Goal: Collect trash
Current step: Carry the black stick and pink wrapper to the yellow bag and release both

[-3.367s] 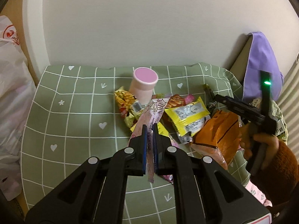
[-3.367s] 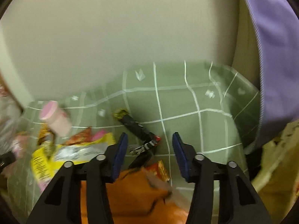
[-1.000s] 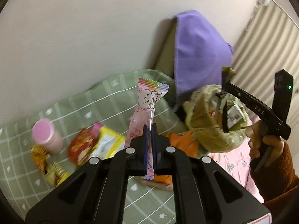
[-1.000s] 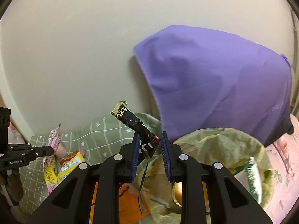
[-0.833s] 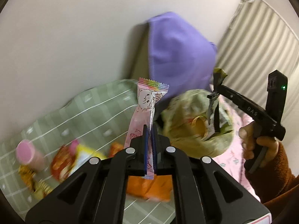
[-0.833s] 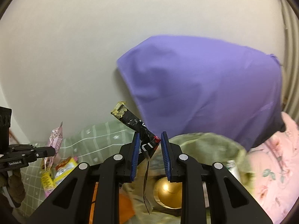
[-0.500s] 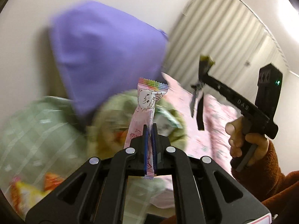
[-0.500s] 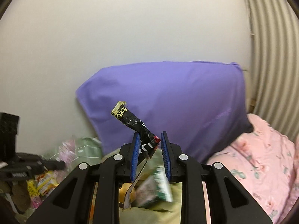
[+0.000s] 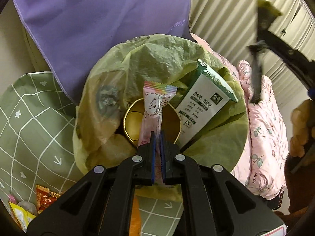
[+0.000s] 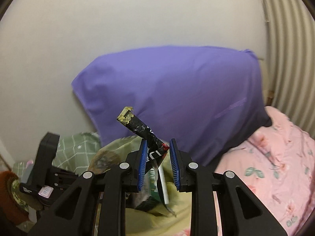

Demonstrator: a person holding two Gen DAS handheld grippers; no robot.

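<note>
My left gripper (image 9: 157, 139) is shut on a pink candy wrapper (image 9: 152, 110) and holds it right over the open mouth of the bin with the yellow-green bag (image 9: 149, 59). In the bin lie a gold cup (image 9: 135, 123) and a green-and-white carton (image 9: 204, 102). My right gripper (image 10: 157, 158) has its jaws a little apart around a black wrapper with a gold tip (image 10: 137, 126), which leans on the left pad; it hangs above the bin's right side. The black wrapper shows blurred in the left wrist view (image 9: 256, 74).
A purple cloth (image 9: 102, 19) hangs behind the bin. A green grid-pattern tablecloth (image 9: 25, 122) lies to the left, with several snack wrappers (image 9: 45, 198) at its lower edge. A pink flowered quilt (image 9: 263, 129) lies to the right. A ribbed curtain (image 9: 226, 19) is behind.
Both grippers swung right from the table to the bin. My left gripper now holds the pink wrapper over the bin's mouth. My right gripper's jaws have spread apart around the black wrapper.
</note>
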